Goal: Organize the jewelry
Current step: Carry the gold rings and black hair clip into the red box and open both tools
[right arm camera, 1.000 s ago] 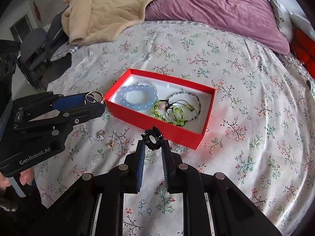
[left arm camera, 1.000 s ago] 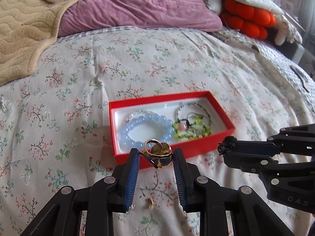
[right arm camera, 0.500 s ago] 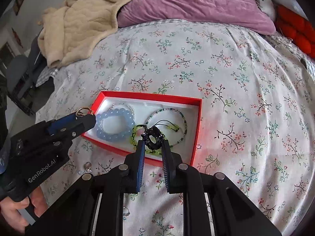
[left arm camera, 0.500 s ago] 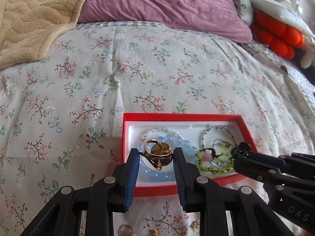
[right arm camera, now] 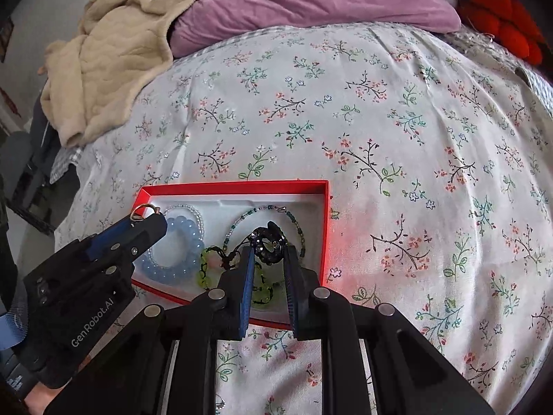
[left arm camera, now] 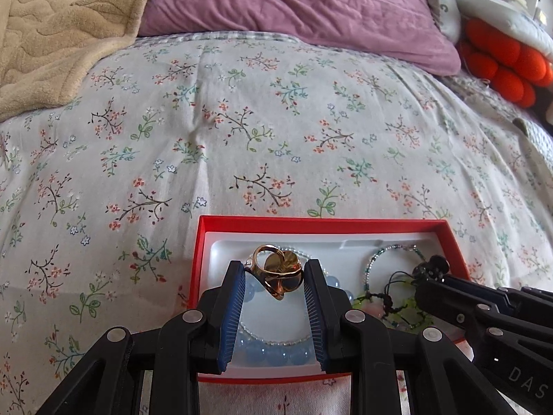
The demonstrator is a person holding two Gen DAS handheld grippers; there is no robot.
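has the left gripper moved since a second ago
Yes. The left gripper, shut on the gold ring, has moved forward from short of the red box to over its inside.

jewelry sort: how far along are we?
Partly done: blue bead bracelet, green cord bracelet and a beaded loop already lie in the red box. In hand: left gripper clamps a gold ring, right gripper a black ring, both over the box. Left: release them inside.

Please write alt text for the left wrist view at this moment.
The left gripper pinches a gold ring over a red box on a flowered bedspread. A blue bead bracelet lies in the box below it, and the right gripper reaches in holding a small black piece.
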